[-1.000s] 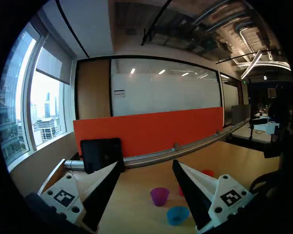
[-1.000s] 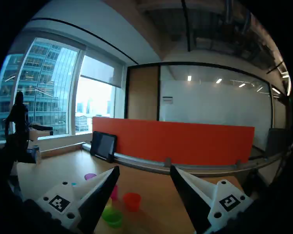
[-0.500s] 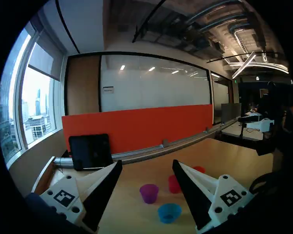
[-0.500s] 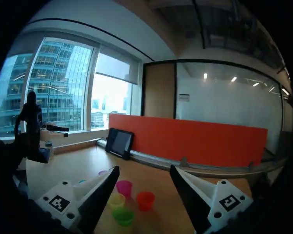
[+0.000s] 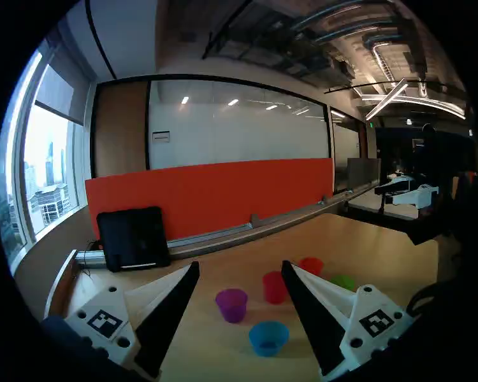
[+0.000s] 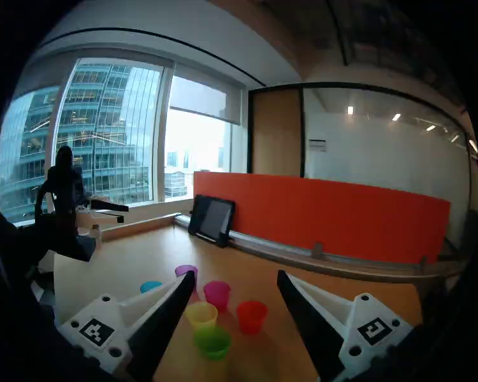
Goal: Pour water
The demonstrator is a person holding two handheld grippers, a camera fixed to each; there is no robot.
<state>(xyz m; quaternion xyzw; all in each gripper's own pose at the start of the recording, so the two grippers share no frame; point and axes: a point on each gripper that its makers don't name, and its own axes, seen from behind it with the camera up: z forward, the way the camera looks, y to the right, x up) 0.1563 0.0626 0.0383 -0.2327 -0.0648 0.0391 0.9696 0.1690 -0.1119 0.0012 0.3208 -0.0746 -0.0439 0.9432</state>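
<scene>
Six cups stand clustered on the desk (image 6: 124, 254). In the right gripper view a purple cup (image 6: 187, 272) is farthest back, a blue cup (image 6: 151, 286) sits to its left, and a pink cup (image 6: 217, 294) is near the middle. A yellow cup (image 6: 201, 315) and a red cup (image 6: 251, 316) come nearer, and a green cup (image 6: 213, 341) is nearest, just in front of the yellow one. What any of them contains cannot be told.

The right gripper (image 6: 236, 274) hangs above the desk short of the cluster, its fingers spread wide with nothing between them. The left gripper (image 5: 239, 263) is likewise released and empty, its fingers parted. In its own view the blue cup lies nearest, then the purple and pink ones (the red and green sit beyond the right-hand finger).

Behind the cups a dark tablet (image 6: 213, 218) leans upright against an orange partition (image 6: 341, 216) along the desk's far edge. A window (image 6: 111, 134) shows towers outside.
</scene>
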